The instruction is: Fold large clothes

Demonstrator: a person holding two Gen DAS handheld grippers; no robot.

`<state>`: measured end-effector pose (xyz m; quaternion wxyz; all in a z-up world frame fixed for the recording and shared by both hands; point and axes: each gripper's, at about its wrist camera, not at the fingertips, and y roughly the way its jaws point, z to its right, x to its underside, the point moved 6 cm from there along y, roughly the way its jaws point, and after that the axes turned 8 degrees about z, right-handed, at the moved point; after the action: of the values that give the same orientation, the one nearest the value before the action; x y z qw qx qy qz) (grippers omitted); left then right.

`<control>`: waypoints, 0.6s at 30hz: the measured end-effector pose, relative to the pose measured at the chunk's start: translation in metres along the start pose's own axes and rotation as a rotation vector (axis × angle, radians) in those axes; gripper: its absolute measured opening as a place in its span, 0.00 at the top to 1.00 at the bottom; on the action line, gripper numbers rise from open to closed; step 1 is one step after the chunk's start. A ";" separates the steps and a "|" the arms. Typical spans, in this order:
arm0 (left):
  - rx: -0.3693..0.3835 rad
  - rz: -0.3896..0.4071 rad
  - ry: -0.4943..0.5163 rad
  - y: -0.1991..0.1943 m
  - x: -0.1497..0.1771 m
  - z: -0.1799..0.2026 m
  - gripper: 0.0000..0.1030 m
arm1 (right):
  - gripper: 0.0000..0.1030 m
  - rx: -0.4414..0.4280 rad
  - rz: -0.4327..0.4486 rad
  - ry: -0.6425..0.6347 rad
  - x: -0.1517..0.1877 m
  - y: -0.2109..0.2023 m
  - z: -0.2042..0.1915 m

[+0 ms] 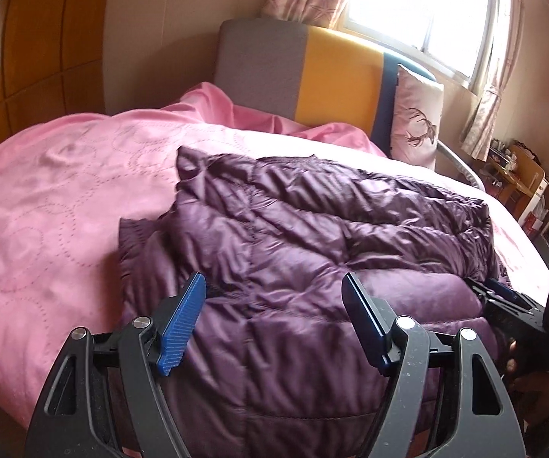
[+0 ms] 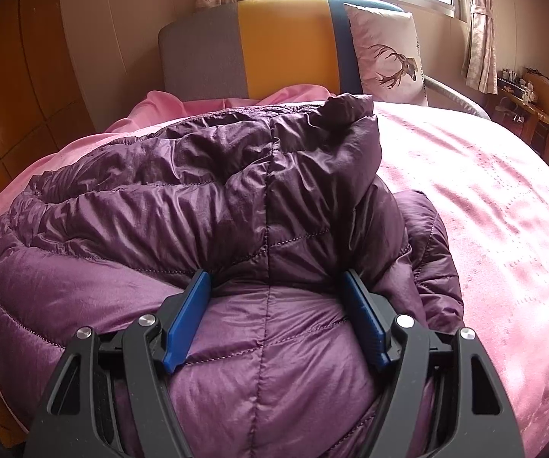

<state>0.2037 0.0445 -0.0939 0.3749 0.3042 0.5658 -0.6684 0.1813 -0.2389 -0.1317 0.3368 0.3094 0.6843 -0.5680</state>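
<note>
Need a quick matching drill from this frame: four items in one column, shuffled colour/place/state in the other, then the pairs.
Column 1:
1. puffer jacket
2. bedspread
3. deer pillow
4. left gripper

Column 2:
A. pink, stitched pattern, covering the bed
B. open, fingers spread over quilted fabric
C. upright against the headboard
D. purple, bunched up on the bed

Pairs: 1-D, 2-A, 3-C, 4-B

The right gripper is open as well, its fingers on either side of a bulge of the jacket.
</note>
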 end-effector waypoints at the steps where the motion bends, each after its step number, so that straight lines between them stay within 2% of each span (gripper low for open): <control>1: -0.006 -0.009 -0.008 0.002 0.003 -0.005 0.29 | 0.31 0.001 0.000 -0.001 0.000 0.000 -0.001; 5: 0.008 -0.075 -0.060 0.022 0.024 -0.024 0.29 | 0.31 -0.002 0.001 0.002 0.000 0.000 0.000; 10: 0.000 -0.076 -0.083 0.020 0.025 -0.027 0.29 | 0.30 -0.001 -0.009 0.000 0.000 -0.001 0.001; 12: -0.025 -0.049 -0.096 0.010 0.018 -0.027 0.29 | 0.25 -0.001 -0.030 -0.010 -0.004 -0.005 0.000; 14: -0.024 -0.007 -0.096 -0.003 0.008 -0.023 0.29 | 0.08 -0.022 -0.039 -0.001 -0.011 -0.015 0.002; 18: 0.056 0.073 -0.056 -0.026 -0.012 0.009 0.29 | 0.05 -0.020 0.013 0.043 -0.017 -0.046 0.023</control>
<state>0.1883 0.0394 -0.0685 0.4061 0.3164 0.5245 -0.6781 0.1570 -0.2694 -0.0944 0.3285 0.3225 0.6952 -0.5521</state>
